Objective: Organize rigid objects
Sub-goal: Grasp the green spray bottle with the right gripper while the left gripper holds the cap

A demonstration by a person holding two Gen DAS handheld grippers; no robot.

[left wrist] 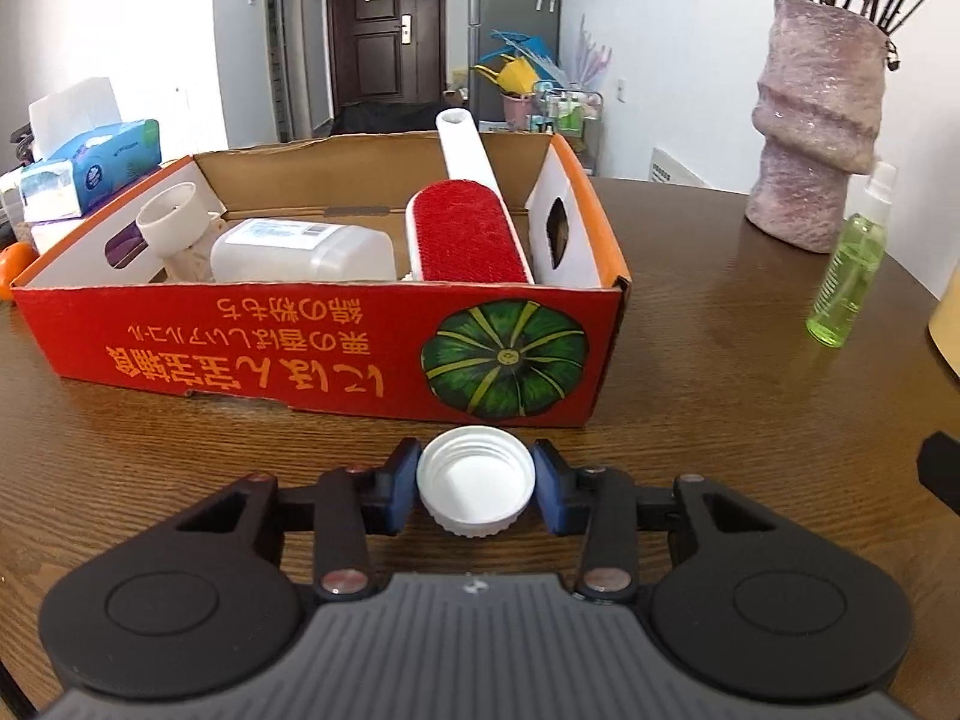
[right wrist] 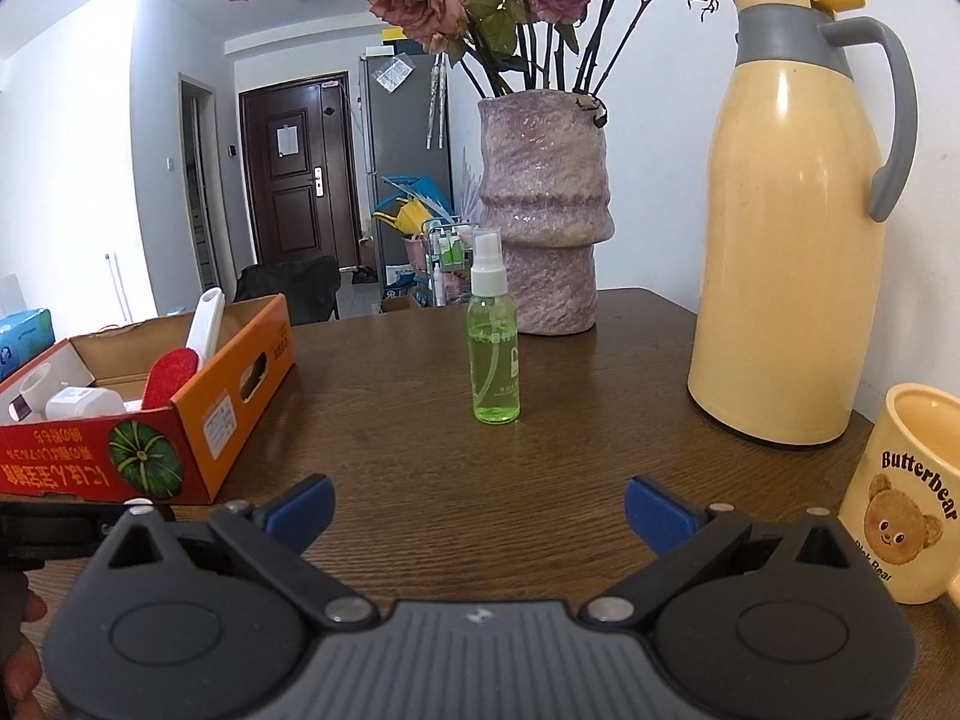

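Note:
My left gripper [left wrist: 476, 480] is shut on a white screw cap [left wrist: 476, 483], open side up, just above the wooden table in front of the red cardboard box [left wrist: 336, 342]. The box holds a red lint brush [left wrist: 465, 237], a clear plastic container [left wrist: 300, 252] and a white cup-like piece [left wrist: 168, 219]. My right gripper [right wrist: 480, 507] is open and empty above the table. A green spray bottle [right wrist: 494, 348] stands upright ahead of it, apart from it. The box [right wrist: 234, 408] lies to its left.
A pink vase [right wrist: 543, 210] with dried roses stands behind the bottle. A yellow thermos jug [right wrist: 786, 240] and a yellow bear mug [right wrist: 912, 498] stand at the right. A tissue pack [left wrist: 90, 168] and an orange [left wrist: 15, 267] lie left of the box.

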